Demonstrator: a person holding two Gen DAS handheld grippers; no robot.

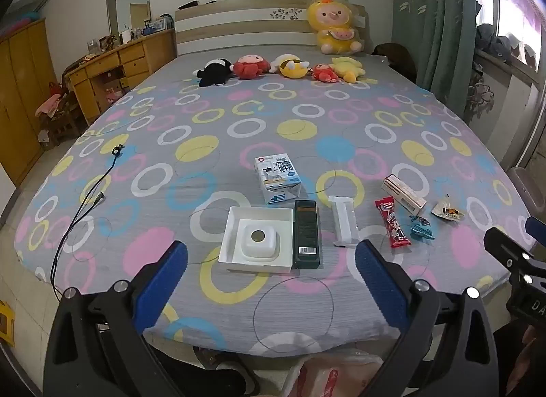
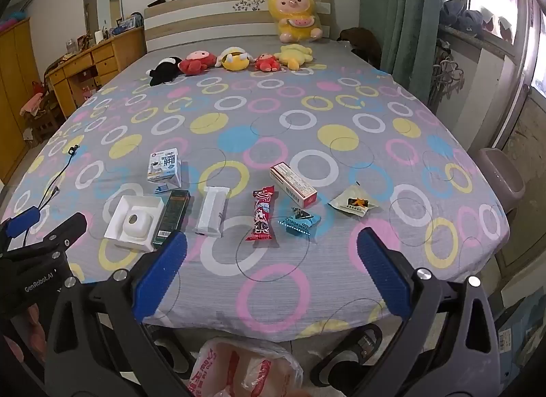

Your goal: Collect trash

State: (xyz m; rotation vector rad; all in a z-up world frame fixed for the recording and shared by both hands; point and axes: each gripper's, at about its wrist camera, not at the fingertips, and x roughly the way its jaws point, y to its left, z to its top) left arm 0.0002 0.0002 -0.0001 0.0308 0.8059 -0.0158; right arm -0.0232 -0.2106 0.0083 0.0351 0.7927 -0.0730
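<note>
While I hold both tools over the near edge of the bed with the grey ring-patterned sheet [image 1: 273, 117], my left gripper [image 1: 271, 265] and right gripper [image 2: 271, 260] each stand spread wide and empty. Mid-frame lies the trash in a row: white plastic tray [image 1: 257, 241], dark green box [image 1: 307, 233], red snack wrapper [image 2: 262, 214], blue wrapper [image 2: 300, 221]. At the bottom edge, a red-printed plastic bag [image 2: 239, 373] sits on the floor.

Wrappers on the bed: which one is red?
The long snack wrapper, lying lengthwise between the white packet and the crumpled teal wrapper. It alone is red, with a cartoon figure; the cream one lies farther right.
</note>
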